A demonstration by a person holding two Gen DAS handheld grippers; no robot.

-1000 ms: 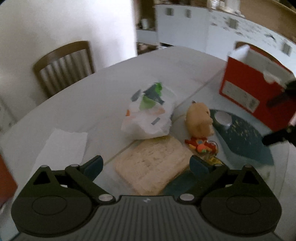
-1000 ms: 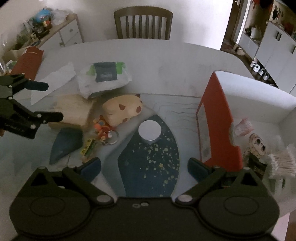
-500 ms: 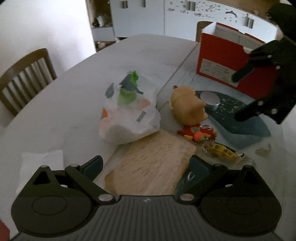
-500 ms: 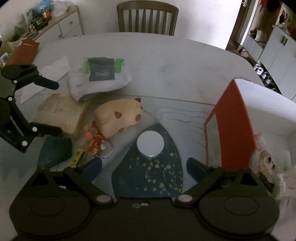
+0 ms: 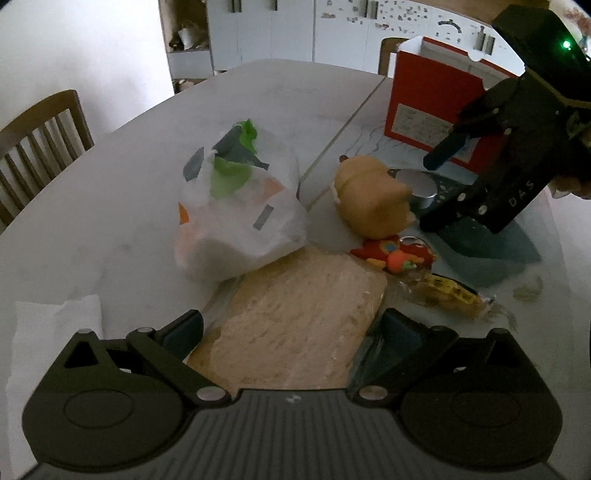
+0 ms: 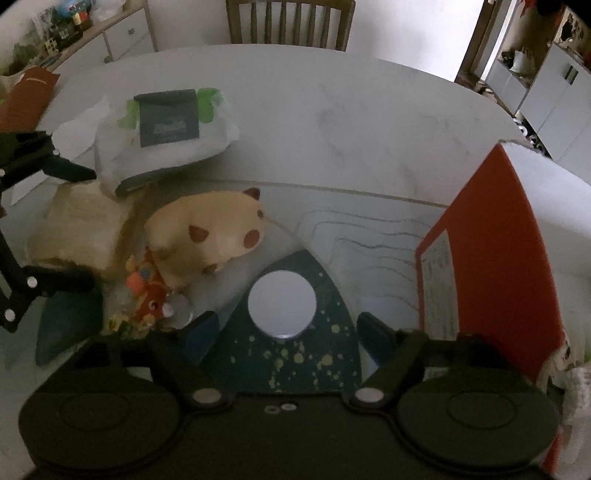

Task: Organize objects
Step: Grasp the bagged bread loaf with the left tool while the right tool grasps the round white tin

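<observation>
My right gripper (image 6: 286,328) points down over a round white-lidded tin (image 6: 282,304) on a dark blue speckled mat (image 6: 295,362). Its jaws are closing with the tin between them, and gaps still show on both sides. In the left wrist view the same gripper (image 5: 434,186) straddles the tin (image 5: 417,184). My left gripper (image 5: 290,328) is open over a beige spongy slab (image 5: 295,317) that lies between its fingers. A tan plush animal (image 6: 207,232) and a red keychain toy (image 6: 147,291) lie between the slab and the tin.
A white and green wipes pack (image 5: 236,206) sits behind the slab. A red box (image 6: 480,240) stands open to the right of the mat, with things inside. A yellow snack wrapper (image 5: 447,295), a white napkin (image 5: 55,325) and wooden chairs (image 6: 288,22) are around.
My right gripper has come down over the tin and its jaws have narrowed. My left gripper has sunk closer to the beige slab, which now lies between its fingers.
</observation>
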